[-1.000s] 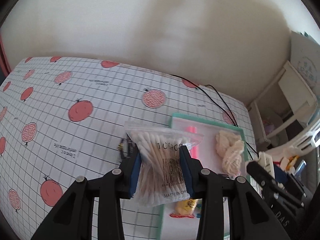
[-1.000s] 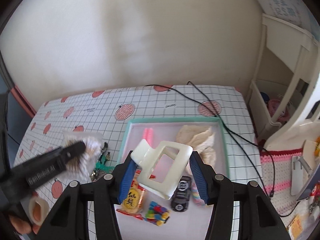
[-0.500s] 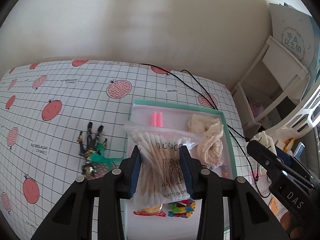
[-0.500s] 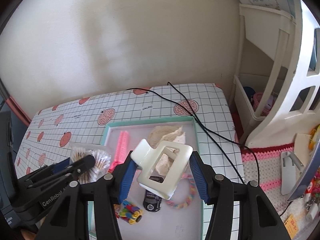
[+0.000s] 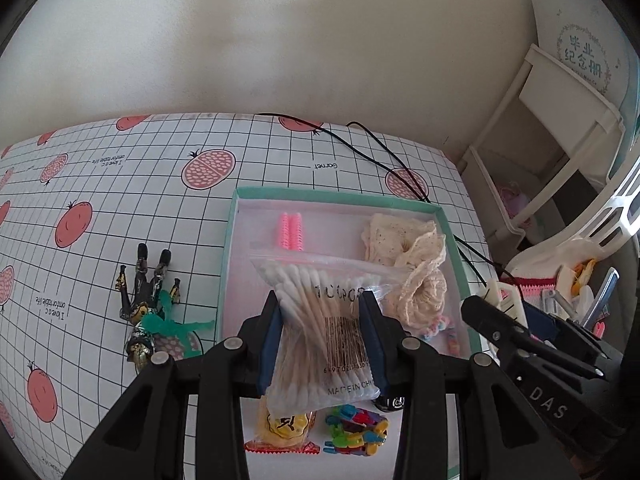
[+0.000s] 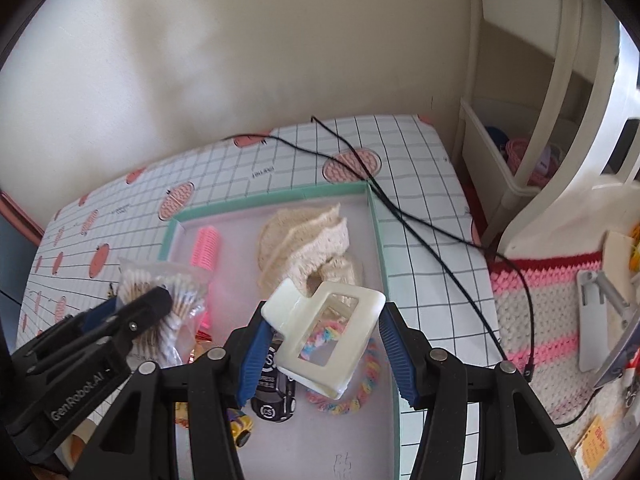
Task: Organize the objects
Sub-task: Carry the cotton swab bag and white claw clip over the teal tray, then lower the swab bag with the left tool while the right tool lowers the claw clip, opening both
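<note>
My left gripper [image 5: 320, 304] is shut on a clear zip bag of cotton swabs [image 5: 316, 276], held above the left half of a green-rimmed tray [image 5: 336, 194]. My right gripper [image 6: 324, 316] is shut on a cream hair claw clip [image 6: 288, 308], hanging over the tray's right half [image 6: 272, 198], above a black toy car [image 6: 276, 392] and a rainbow hair tie [image 6: 360, 384]. Each gripper shows in the other's view: the left gripper [image 6: 160, 300] with its swab bag [image 6: 180, 284], and the right gripper [image 5: 492, 304] at the tray's right side.
In the tray lie a pink roller [image 5: 291, 232], cream lace cloth [image 5: 412, 256], a yellow packet [image 5: 284, 424] and coloured clips [image 5: 356, 430]. A dark figurine [image 5: 148, 304] lies left of the tray. A black cable [image 6: 420, 236] crosses the tablecloth; a white shelf [image 6: 520, 120] stands right.
Both grippers have come down closer over the tray. The left one moved rightward from the tablecloth to above the tray; the right one shifted toward the tray's right side. Both grips are unchanged.
</note>
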